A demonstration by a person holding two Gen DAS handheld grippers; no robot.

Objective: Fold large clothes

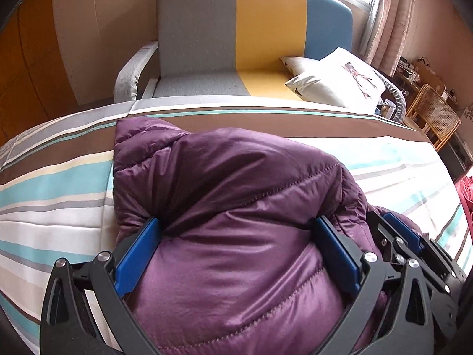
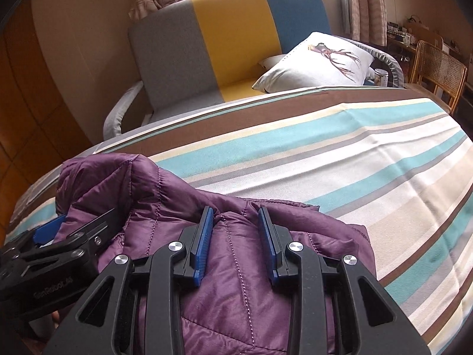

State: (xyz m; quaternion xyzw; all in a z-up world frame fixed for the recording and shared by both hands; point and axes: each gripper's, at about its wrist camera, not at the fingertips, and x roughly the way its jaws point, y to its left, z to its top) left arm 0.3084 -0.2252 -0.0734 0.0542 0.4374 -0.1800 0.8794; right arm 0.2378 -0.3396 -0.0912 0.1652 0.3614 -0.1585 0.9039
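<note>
Purple jacket [image 1: 236, 195], pinched by both grippers' fingers [image 2: 204, 242], lies on striped bed [image 2: 354, 162] before armchair [image 1: 207, 29].

My purple jacket [image 1: 236, 207] runs off the bottom edge, its lower part hidden. Beyond the pillow [image 2: 319, 62], the small shelf clutter [image 2: 399, 34] is too tiny for me to identify.

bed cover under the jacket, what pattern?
Striped bed cover: teal, cream, white, grey and brown bands. Right wrist view shows it best.
</note>
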